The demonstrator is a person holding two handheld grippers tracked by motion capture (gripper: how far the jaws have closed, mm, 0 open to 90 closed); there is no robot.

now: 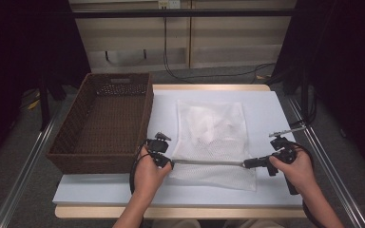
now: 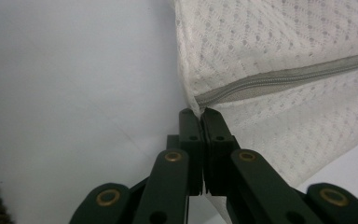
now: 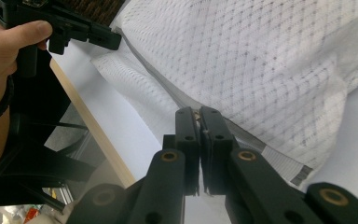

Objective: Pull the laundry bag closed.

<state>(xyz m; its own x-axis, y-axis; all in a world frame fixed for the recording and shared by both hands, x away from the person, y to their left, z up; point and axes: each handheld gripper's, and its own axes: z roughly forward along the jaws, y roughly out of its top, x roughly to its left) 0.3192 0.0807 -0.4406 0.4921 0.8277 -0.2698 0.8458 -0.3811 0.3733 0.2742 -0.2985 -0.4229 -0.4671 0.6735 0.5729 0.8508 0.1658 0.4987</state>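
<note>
The white rectangular table (image 1: 266, 107) carries a brown woven basket (image 1: 104, 123) beside a white mesh zippered laundry bag (image 1: 214, 142). Left gripper (image 1: 169, 162) and right gripper (image 1: 245, 164) each clamp one end of the grey zipper (image 1: 209, 162).

left gripper (image 1: 170, 164), right gripper (image 1: 245, 164) — jaws clamped, facing inward

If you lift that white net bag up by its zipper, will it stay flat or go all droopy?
Probably droopy: the mesh bag already wrinkles and folds on the table. It looks light, since thin netting shows through. The zipper, held taut between the left gripper and right gripper, would likely sag once slackened.
</note>
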